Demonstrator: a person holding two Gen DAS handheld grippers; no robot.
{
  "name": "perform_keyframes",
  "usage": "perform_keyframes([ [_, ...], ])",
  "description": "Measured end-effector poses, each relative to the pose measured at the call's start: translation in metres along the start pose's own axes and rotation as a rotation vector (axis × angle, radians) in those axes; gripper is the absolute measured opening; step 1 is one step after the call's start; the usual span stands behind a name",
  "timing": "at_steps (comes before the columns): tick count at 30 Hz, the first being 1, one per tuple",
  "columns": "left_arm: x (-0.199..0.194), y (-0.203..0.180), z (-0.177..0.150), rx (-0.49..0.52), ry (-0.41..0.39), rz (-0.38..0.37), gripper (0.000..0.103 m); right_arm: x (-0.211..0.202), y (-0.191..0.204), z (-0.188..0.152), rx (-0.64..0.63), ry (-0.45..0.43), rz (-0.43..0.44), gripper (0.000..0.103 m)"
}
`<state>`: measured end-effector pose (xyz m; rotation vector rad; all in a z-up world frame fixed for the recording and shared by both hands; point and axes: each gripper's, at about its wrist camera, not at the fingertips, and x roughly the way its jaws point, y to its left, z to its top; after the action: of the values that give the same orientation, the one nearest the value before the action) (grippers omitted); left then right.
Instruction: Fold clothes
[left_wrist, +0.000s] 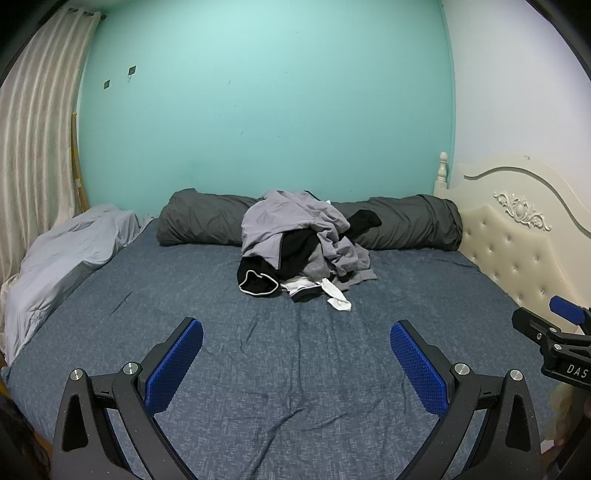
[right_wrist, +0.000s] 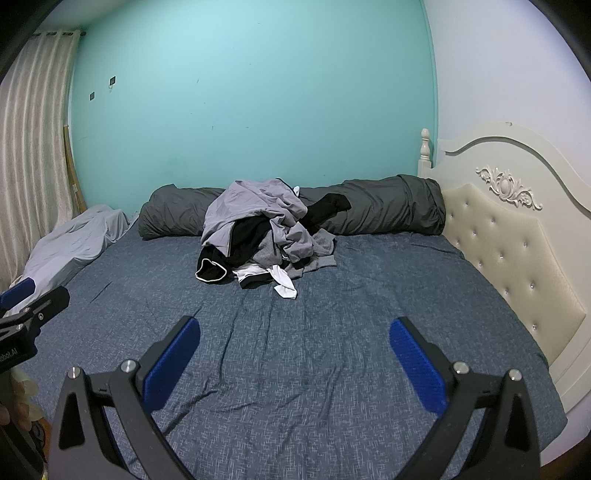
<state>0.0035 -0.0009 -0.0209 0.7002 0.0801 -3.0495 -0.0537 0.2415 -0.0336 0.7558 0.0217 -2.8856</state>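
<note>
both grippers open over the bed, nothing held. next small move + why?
Probably reach one gripper forward to the clothes pile and pinch one top garment, likely the light grey top. Left gripper and right gripper are both open and empty, well short of the pile, with bare blue sheet between: room to spread one piece flat.

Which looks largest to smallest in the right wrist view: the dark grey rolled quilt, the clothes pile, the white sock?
1. Dark grey rolled quilt, partly hidden behind the pile.
2. Clothes pile.
3. White sock, lying at the pile's front edge, clearly the smallest.
</note>
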Motion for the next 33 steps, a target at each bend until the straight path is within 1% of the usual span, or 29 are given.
perform_keyframes([
  [7,0.001,0.0,0.013,-0.002,0.011,0.006,0.103,0.0,0.002,0.0,-0.001,0.005,0.002,0.103],
  [33,0.002,0.005,0.016,0.006,0.013,0.017,0.103,0.004,0.004,0.0,-0.002,0.016,0.008,0.103],
])
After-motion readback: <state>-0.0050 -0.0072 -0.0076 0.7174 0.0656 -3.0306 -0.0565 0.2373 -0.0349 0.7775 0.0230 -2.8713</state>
